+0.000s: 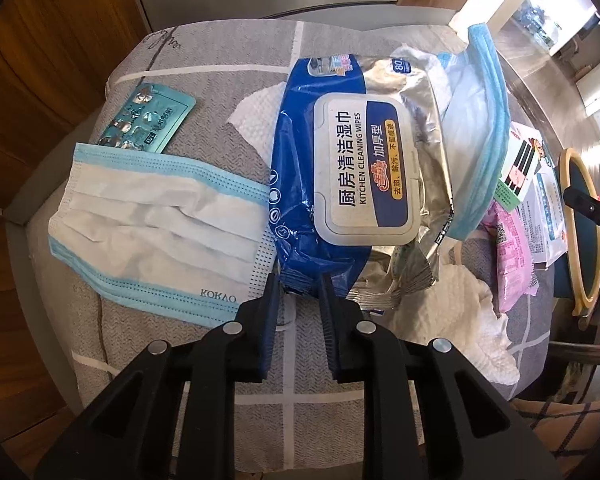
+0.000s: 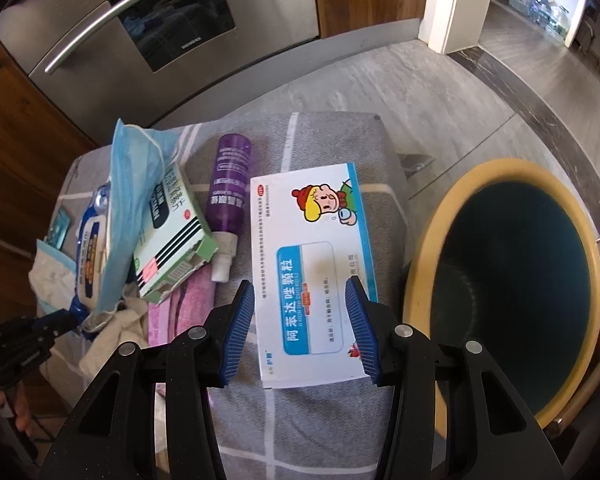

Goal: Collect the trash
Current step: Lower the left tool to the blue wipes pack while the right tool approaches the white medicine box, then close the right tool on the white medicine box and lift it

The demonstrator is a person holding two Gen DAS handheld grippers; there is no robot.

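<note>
A blue kitchen wipes pack [image 1: 360, 168] lies on the grey checked cloth. My left gripper [image 1: 299, 284] points down at its near end, jaws narrow, pads pinching the pack's blue corner; the right wrist view shows this left gripper [image 2: 66, 320] on that end of the pack [image 2: 88, 256]. My right gripper [image 2: 300, 292] hangs open above a white and blue medicine box [image 2: 312, 248], pads apart over its long sides and not pressing on it. A white face mask [image 1: 156, 216] and a teal blister pack [image 1: 148, 120] lie left of the wipes.
A dark bin with a yellow rim [image 2: 424, 240] stands right of the table. A purple spray bottle [image 2: 228, 184], a green-white carton [image 2: 172, 232], a blue mask [image 1: 488, 128], a pink packet [image 1: 512, 256] and crumpled paper towel [image 1: 460, 312] crowd the cloth. A steel oven [image 2: 140, 20] is behind.
</note>
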